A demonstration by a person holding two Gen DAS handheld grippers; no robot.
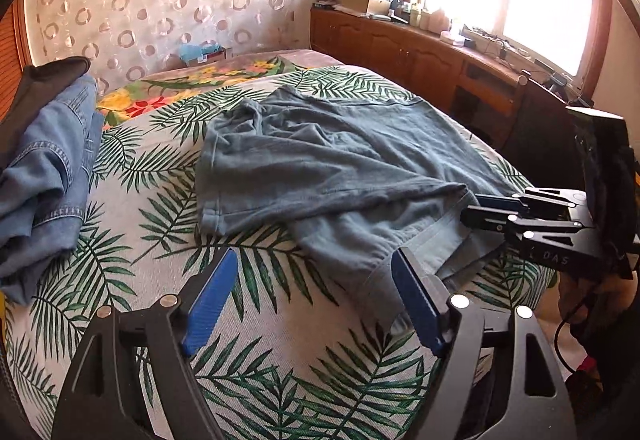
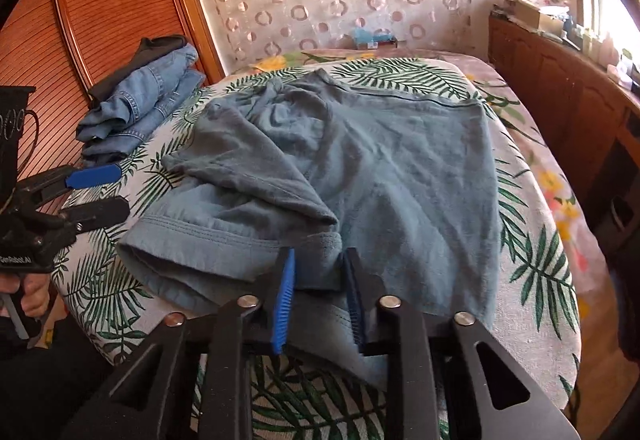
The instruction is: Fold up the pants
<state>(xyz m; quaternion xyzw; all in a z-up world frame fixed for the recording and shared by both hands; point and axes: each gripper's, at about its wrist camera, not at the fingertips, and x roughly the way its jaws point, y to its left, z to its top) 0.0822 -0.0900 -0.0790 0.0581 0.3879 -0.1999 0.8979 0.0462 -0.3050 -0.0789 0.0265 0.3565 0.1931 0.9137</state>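
Grey-blue pants [image 1: 320, 160] lie rumpled across the palm-leaf bed cover [image 1: 160, 240]; they also show in the right wrist view [image 2: 380, 168]. One leg is folded loosely over the other near the front. My left gripper [image 1: 312, 268] is open and empty, just above the cover, its right finger beside the near hem. It shows at the left of the right wrist view [image 2: 102, 192]. My right gripper [image 2: 320, 264] is nearly closed, its fingers on either side of the near edge of the pants with cloth between them. It shows at the right of the left wrist view [image 1: 476, 208].
A pile of folded blue jeans [image 1: 44, 176] with a dark garment on top lies at the left of the bed [image 2: 136, 108]. A wooden cabinet [image 1: 420, 52] with clutter runs along the right under the window. A slatted wooden door [image 2: 100, 12] stands behind the left.
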